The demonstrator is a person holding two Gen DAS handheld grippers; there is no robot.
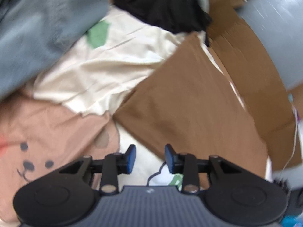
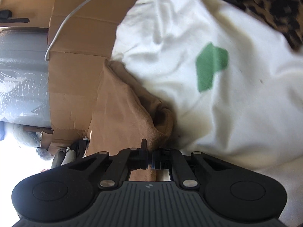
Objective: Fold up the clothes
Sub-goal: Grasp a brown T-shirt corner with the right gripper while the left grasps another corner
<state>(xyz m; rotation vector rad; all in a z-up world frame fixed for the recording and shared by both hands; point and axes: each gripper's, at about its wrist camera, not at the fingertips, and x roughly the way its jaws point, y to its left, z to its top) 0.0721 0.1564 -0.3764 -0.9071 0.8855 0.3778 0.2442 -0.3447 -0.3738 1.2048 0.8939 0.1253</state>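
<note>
A brown garment (image 1: pixel 189 104) lies across a heap of clothes, over a white garment with a green patch (image 1: pixel 98 36). My left gripper (image 1: pixel 150 156) hovers just above the brown garment's near edge, open, its blue pads (image 1: pixel 131 155) apart with only cloth showing below them. In the right wrist view the brown garment (image 2: pixel 123 113) bunches into a fold that runs between the jaws of my right gripper (image 2: pixel 149 160), which is shut on it. The white garment (image 2: pixel 212 66) lies to its right.
A pink garment with a bear face (image 1: pixel 47 132), a grey-blue one (image 1: pixel 37 28) and a black one (image 1: pixel 161 5) surround the heap. Cardboard (image 2: pixel 79 56) lies underneath, with a white cable (image 2: pixel 66 22) across it. Leopard-print cloth (image 2: pixel 274 9) is at the top right.
</note>
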